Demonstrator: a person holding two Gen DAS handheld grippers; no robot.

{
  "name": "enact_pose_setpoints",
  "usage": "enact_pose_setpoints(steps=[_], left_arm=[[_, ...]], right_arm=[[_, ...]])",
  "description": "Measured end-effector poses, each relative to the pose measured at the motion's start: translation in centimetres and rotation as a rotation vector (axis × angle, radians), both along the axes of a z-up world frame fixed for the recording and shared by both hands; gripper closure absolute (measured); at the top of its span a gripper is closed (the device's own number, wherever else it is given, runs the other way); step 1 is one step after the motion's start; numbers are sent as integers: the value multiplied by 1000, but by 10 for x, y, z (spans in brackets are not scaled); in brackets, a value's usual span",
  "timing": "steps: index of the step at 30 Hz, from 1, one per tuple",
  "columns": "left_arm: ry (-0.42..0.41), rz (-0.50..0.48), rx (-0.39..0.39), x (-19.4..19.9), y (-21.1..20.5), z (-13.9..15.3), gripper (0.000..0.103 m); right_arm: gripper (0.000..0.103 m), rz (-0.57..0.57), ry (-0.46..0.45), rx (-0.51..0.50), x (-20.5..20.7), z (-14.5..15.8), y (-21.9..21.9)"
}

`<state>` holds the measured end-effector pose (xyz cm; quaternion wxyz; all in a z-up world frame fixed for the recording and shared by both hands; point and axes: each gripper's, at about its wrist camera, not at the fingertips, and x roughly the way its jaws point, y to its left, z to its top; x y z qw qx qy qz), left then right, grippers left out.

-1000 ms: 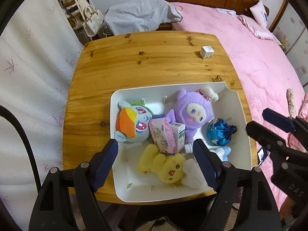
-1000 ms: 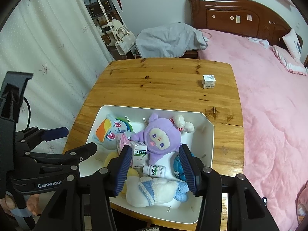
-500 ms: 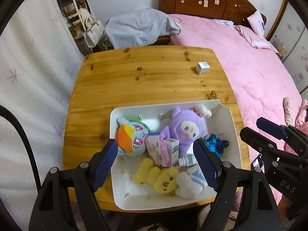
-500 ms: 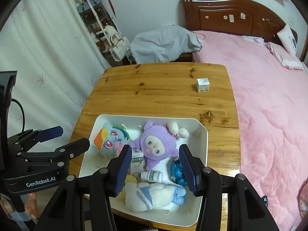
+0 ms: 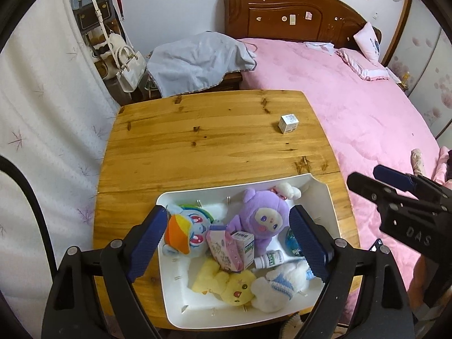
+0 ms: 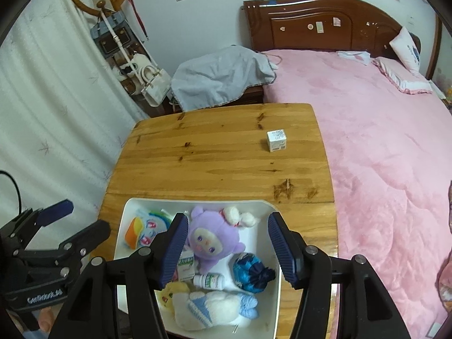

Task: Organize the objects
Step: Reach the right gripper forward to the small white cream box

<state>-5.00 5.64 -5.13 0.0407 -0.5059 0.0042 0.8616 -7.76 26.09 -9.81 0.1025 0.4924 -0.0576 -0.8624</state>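
A white tray (image 5: 325,195) (image 6: 267,206) sits at the near end of a wooden table (image 5: 214,141) (image 6: 223,152). It holds a purple plush (image 5: 261,217) (image 6: 210,238), a rainbow plush (image 5: 186,230), a yellow plush (image 5: 231,285), a white and blue plush (image 6: 214,306), a blue pouch (image 6: 251,272), a small carton (image 5: 244,247) and a white bottle (image 6: 210,280). A small white box (image 5: 288,123) (image 6: 276,140) stands alone on the far right of the table. My left gripper (image 5: 227,245) and right gripper (image 6: 227,248) are open and empty above the tray.
A pink bed (image 5: 353,107) runs along the table's right side. A white curtain (image 5: 42,130) hangs on the left. A grey cloth (image 5: 197,59) and hanging bags (image 5: 124,65) lie behind the table.
Both grippers have pulled back and up from the tray, so the tray sits lower in view and more of the room shows. Nothing on the table moved.
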Motion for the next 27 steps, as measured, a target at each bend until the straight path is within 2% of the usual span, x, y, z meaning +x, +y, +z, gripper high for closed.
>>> enact_pose_setpoints(steps=[11, 16, 21, 27], left_arm=[[-8, 10, 29, -25, 2, -3, 13], [-11, 17, 39, -34, 3, -6, 13], [-16, 26, 51, -43, 5, -11, 13], [-52, 22, 54, -50, 8, -24, 13]], right_arm=[[43, -24, 17, 104, -59, -5, 2], [38, -34, 13, 129, -87, -13, 6], [37, -36, -21, 129, -118, -30, 12], [34, -39, -88, 97, -163, -64, 21]])
